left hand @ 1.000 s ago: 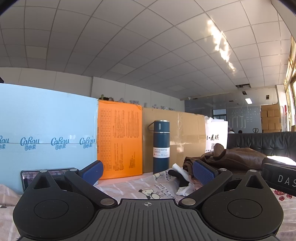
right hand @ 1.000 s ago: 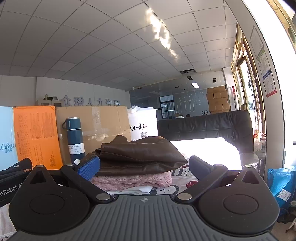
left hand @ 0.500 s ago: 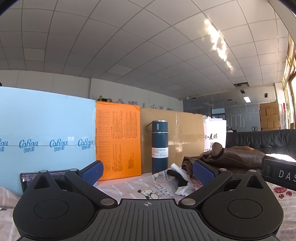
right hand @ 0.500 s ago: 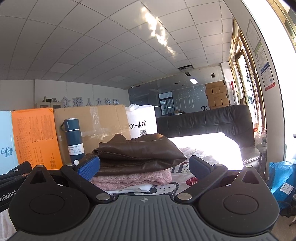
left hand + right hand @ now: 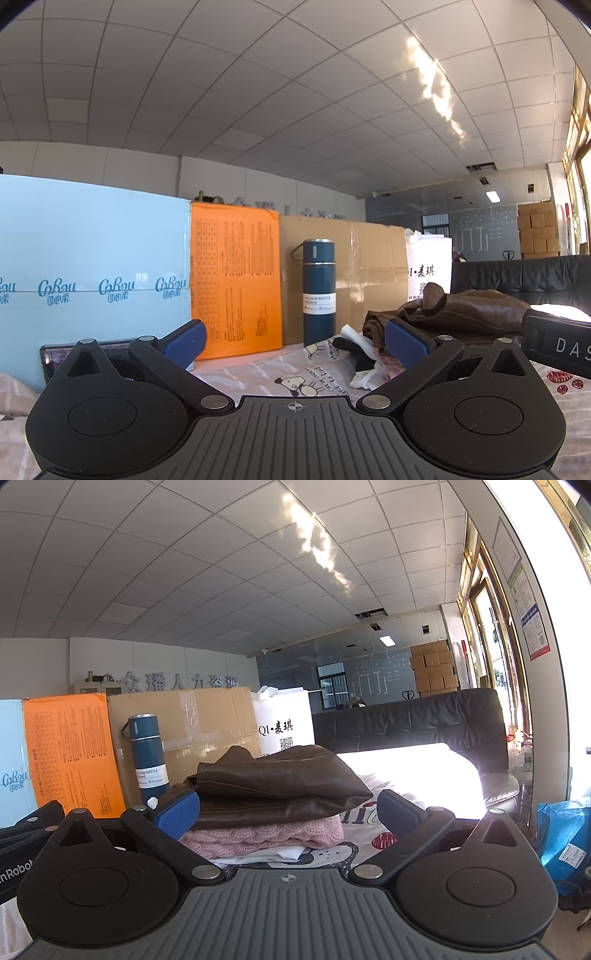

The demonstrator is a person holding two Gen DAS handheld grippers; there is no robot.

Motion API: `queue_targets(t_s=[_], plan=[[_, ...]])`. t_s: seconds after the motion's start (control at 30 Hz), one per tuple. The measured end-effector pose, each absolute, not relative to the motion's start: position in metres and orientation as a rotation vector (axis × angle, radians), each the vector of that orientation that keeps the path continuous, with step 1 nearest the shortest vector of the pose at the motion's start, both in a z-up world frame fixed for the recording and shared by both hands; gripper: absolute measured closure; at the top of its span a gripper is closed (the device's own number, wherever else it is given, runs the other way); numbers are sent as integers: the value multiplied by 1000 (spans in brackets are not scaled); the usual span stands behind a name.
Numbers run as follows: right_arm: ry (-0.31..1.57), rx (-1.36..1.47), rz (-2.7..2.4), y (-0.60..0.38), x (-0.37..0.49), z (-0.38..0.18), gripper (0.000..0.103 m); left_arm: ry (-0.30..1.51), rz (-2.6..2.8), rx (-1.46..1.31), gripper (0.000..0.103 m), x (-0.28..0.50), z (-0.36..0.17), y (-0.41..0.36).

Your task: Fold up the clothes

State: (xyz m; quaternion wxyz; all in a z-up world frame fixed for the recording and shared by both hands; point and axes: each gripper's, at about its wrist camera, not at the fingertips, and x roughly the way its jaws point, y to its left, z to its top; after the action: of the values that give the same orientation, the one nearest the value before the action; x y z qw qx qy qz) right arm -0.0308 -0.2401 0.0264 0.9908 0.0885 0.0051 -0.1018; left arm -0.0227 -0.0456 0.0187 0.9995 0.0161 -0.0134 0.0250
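A stack of folded clothes lies on the patterned cloth: a brown leather jacket (image 5: pixel 280 786) on top, a pink knit (image 5: pixel 266 836) under it, white fabric (image 5: pixel 258 856) at the bottom. My right gripper (image 5: pixel 284 812) is open and empty, its jaws level with the stack's near side. In the left wrist view the jacket (image 5: pixel 465 312) lies at the right, with a black-and-white garment (image 5: pixel 360 356) beside it. My left gripper (image 5: pixel 295 341) is open and empty, over the cloth (image 5: pixel 280 373), left of the stack.
A dark blue vacuum bottle (image 5: pixel 319 291) stands behind the clothes, in front of an orange board (image 5: pixel 236 280), a light blue board (image 5: pixel 92 284) and a cardboard box (image 5: pixel 369 273). A white bag (image 5: pixel 282 720) and a black sofa (image 5: pixel 424 716) stand behind. The other gripper's body (image 5: pixel 557 343) is at the right.
Both views have shifted slightly: the bottle and clothes sit a little differently in frame. Both grippers stay open and empty.
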Motion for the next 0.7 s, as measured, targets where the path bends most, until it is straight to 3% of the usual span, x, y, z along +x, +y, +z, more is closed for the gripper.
queue_targets(t_s=[0.7], plan=[[18,198,-192,-243,-29,25,0,-22,50,41,0,-22,18,-47]])
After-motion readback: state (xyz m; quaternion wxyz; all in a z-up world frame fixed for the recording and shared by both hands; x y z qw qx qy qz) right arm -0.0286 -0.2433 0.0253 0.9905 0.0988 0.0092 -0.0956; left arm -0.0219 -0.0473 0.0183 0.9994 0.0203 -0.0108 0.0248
